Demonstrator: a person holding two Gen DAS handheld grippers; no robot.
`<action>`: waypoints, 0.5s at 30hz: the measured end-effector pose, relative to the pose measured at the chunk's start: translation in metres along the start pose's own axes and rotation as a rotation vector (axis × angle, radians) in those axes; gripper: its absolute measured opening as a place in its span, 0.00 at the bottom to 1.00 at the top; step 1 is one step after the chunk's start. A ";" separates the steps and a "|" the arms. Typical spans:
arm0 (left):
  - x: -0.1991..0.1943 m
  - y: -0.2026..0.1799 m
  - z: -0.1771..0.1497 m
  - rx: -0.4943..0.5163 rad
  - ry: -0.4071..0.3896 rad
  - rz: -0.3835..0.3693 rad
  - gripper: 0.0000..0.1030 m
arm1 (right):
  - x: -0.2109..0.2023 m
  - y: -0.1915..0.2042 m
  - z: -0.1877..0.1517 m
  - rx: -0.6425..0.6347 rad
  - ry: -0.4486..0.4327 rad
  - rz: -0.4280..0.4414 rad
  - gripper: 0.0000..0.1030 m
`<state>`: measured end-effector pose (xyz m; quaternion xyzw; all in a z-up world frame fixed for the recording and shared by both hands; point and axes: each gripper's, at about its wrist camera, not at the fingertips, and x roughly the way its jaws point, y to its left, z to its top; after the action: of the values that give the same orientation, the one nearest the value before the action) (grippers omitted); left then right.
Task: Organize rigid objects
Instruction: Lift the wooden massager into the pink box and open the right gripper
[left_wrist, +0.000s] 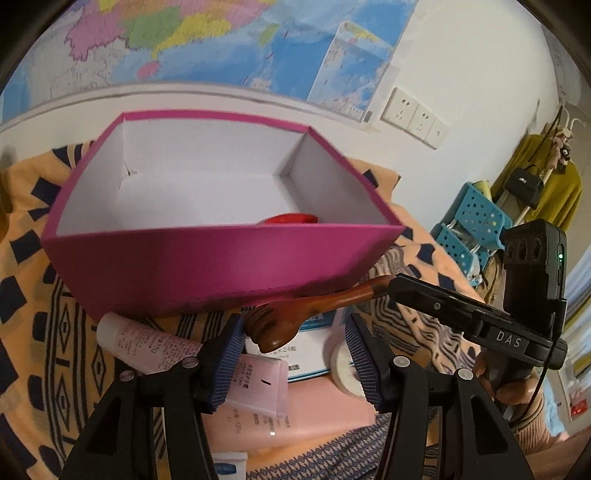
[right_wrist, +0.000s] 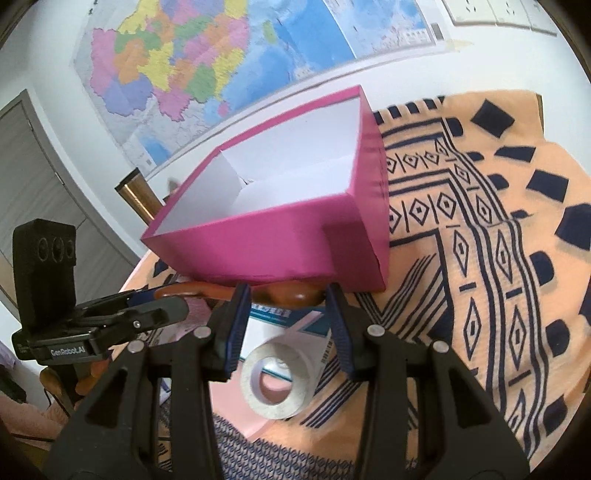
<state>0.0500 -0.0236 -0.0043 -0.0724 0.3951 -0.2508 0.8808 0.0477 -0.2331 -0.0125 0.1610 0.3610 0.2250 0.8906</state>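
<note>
**Left wrist view.**
- Item 1: the wooden scratcher, hand-shaped, is hanging just short of the near wall of the pink box, probably bound for it.
- The left tool is standing at a middling width. The carved hand is lying against 1 pad, with a gap showing at the other, so I cannot tell if it is gripping.
- The right tool is meeting the handle's far end, sharing a long load.
- A red thing is already sitting in the box.

**Right wrist view.**
- The right tool is clamping the scratcher's rounded end.
- The left tool is taking the other end, at left.
- Below, a tape roll and a blue-white carton are waiting on the clothed tabletop.
- The box's near wall is standing in the way and needs clearing.
</note>
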 end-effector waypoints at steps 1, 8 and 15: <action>-0.005 -0.002 0.001 0.004 -0.011 -0.004 0.55 | -0.004 0.002 0.001 -0.005 -0.008 0.003 0.43; -0.037 -0.019 0.010 0.052 -0.099 -0.004 0.55 | -0.029 0.020 0.015 -0.052 -0.076 0.023 0.44; -0.061 -0.031 0.032 0.111 -0.199 0.007 0.57 | -0.046 0.034 0.032 -0.098 -0.140 0.039 0.44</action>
<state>0.0275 -0.0222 0.0680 -0.0467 0.2916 -0.2605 0.9192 0.0311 -0.2317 0.0513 0.1397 0.2831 0.2478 0.9159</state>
